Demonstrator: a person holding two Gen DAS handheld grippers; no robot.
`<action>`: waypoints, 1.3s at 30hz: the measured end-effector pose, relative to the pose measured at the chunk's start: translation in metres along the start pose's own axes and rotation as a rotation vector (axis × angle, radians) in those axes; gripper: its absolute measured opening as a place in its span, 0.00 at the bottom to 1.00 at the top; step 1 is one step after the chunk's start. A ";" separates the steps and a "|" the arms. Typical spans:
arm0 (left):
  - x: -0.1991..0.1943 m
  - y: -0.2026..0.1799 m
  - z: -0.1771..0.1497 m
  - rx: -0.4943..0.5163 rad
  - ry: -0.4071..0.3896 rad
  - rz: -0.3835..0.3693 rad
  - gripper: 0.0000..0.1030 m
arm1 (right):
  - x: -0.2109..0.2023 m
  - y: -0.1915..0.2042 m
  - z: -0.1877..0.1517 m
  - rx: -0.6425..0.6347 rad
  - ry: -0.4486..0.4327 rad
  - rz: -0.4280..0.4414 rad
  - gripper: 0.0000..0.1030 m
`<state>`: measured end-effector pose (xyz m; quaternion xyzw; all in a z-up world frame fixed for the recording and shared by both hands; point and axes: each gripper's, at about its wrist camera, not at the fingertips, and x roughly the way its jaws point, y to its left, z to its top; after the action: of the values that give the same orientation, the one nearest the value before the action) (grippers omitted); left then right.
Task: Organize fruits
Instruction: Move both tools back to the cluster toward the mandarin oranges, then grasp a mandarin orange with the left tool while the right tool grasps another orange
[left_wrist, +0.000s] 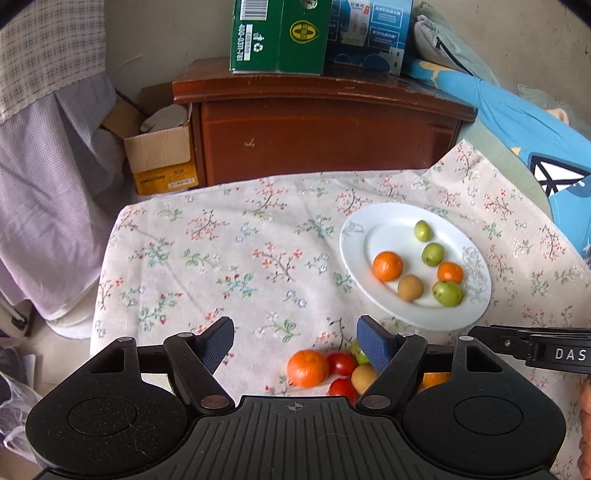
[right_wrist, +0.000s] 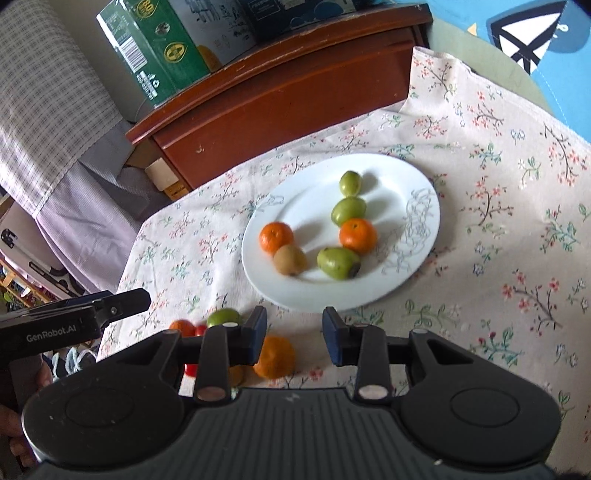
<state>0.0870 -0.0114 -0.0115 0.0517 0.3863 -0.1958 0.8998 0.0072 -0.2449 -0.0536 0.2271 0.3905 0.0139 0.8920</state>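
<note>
A white plate (left_wrist: 354, 254) (right_wrist: 413, 243) on the floral cloth holds two oranges (left_wrist: 387, 266) (right_wrist: 357, 235), three green fruits (left_wrist: 447, 293) (right_wrist: 338, 263) and a brown kiwi (left_wrist: 410, 287) (right_wrist: 289, 260). Loose fruit lies in front of the plate: an orange (left_wrist: 307, 368) (right_wrist: 275, 358), red cherry tomatoes (left_wrist: 341, 363) (right_wrist: 191, 368), a green fruit (right_wrist: 222, 317) and a yellowish fruit (left_wrist: 363, 378). My left gripper (left_wrist: 295, 345) is open and empty above the loose fruit. My right gripper (right_wrist: 294, 338) is open and empty just in front of the plate.
A brown wooden nightstand (left_wrist: 321, 125) with green (left_wrist: 277, 37) and blue boxes (left_wrist: 369, 33) stands behind the table. A cardboard box (left_wrist: 160, 158) sits to its left. Checked fabric (left_wrist: 44, 147) hangs at the left; blue bedding (left_wrist: 517, 122) lies at the right.
</note>
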 end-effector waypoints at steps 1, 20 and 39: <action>0.001 0.002 -0.003 0.006 0.004 0.000 0.72 | 0.001 0.001 -0.002 -0.001 0.007 0.002 0.34; 0.026 0.010 -0.028 0.073 0.034 -0.075 0.65 | 0.030 0.017 -0.019 -0.081 0.091 0.007 0.34; 0.049 0.014 -0.031 0.001 0.079 -0.182 0.39 | 0.036 0.019 -0.021 -0.094 0.087 -0.015 0.32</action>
<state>0.1025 -0.0062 -0.0693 0.0243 0.4244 -0.2748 0.8624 0.0205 -0.2124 -0.0832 0.1812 0.4296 0.0352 0.8840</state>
